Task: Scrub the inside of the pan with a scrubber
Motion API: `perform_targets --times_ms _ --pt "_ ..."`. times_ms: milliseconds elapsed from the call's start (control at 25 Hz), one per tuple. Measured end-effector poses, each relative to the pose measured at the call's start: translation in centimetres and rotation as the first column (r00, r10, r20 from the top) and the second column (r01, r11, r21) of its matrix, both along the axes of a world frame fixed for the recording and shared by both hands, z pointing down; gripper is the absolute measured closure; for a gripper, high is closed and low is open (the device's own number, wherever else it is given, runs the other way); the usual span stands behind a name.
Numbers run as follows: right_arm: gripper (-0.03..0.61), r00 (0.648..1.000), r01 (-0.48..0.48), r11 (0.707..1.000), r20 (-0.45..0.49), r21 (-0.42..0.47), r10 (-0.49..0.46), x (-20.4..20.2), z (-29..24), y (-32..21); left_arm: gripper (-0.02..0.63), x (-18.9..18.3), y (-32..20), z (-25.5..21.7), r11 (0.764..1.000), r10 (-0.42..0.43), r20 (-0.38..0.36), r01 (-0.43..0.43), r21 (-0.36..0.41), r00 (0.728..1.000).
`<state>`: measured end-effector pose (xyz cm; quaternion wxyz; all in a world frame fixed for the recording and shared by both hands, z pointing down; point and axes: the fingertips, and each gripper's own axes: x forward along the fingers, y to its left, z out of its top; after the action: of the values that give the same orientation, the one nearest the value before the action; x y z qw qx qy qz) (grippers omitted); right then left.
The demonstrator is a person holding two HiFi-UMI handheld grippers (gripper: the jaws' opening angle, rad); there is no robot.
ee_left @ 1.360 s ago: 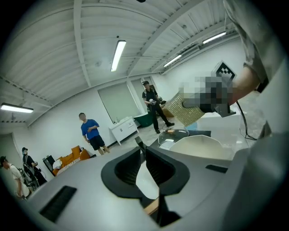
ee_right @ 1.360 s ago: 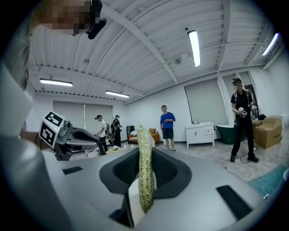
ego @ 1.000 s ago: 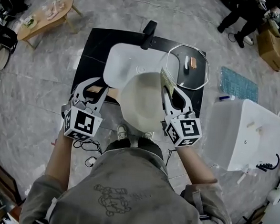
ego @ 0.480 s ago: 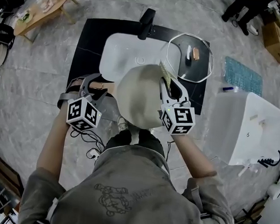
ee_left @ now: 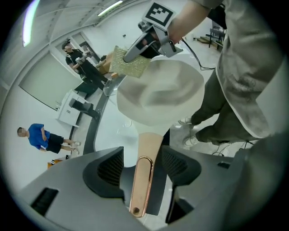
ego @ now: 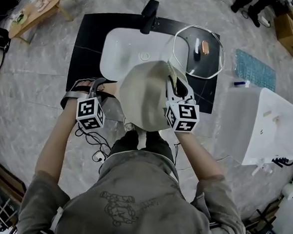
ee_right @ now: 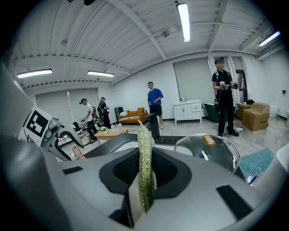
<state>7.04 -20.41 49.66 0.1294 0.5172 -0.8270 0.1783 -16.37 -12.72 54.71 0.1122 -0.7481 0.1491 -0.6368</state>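
While left claw (ee_left: 141,169) is opening round the pan handle (ee_left: 147,146) — right claw (ee_right: 145,176) pinches the scrubber (ee_right: 143,142)

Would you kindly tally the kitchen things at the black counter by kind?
Pan: 1
Scrubber: 1
Lid: 1
Sink: 1
Faucet: 1
Total: 5

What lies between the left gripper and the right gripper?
The cream round pan, in the head view. Its tan handle sits between the left gripper's opening jaws; the right gripper pinches a green scrubber pad.
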Motion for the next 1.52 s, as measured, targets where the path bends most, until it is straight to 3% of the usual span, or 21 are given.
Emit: perform_targets --times_ms 280,560,760,920,1120,1520 --pt "0.500 0.998 -0.054 0.997 -0.035 -0.051 0.053 0.3 2.8 -0.1 0.364 -1.0 -0.5 2.9 0.998 0.056 0.098 -0.052 -0.041 0.994" --pt "0.500 0.987 -0.140 0.987 -0.087 -0.081 0.133 1.1 5.0 -0.6 0.364 -1.4 -0.2 5.3 0.990 0.100 0.139 -0.085 -0.112 0.985" --pt "0.500 0.976 -0.180 0.981 -0.138 -0.074 0.169 1.4 5.8 -1.1 0.367 -1.5 -0.4 6.5 0.988 0.130 0.161 -0.113 -0.109 0.978" --pt "0.500 0.970 -0.172 0.983 -0.183 -0.061 0.158 0.6 6.3 -1.1 0.463 -1.5 -1.1 6.5 0.989 0.140 0.170 -0.132 -0.060 0.975" --pt "0.500 0.972 -0.142 0.988 -0.200 -0.063 0.127 -0.7 6.9 -1.4 0.468 -1.3 -1.2 6.6 0.986 0.164 0.151 -0.156 -0.062 0.975" --pt "0.495 0.977 0.031 0.995 -0.206 -0.098 -0.050 -5.9 8.0 -1.3 0.471 -1.3 -1.1 6.5 0.983 0.180 0.149 -0.172 -0.063 0.972"
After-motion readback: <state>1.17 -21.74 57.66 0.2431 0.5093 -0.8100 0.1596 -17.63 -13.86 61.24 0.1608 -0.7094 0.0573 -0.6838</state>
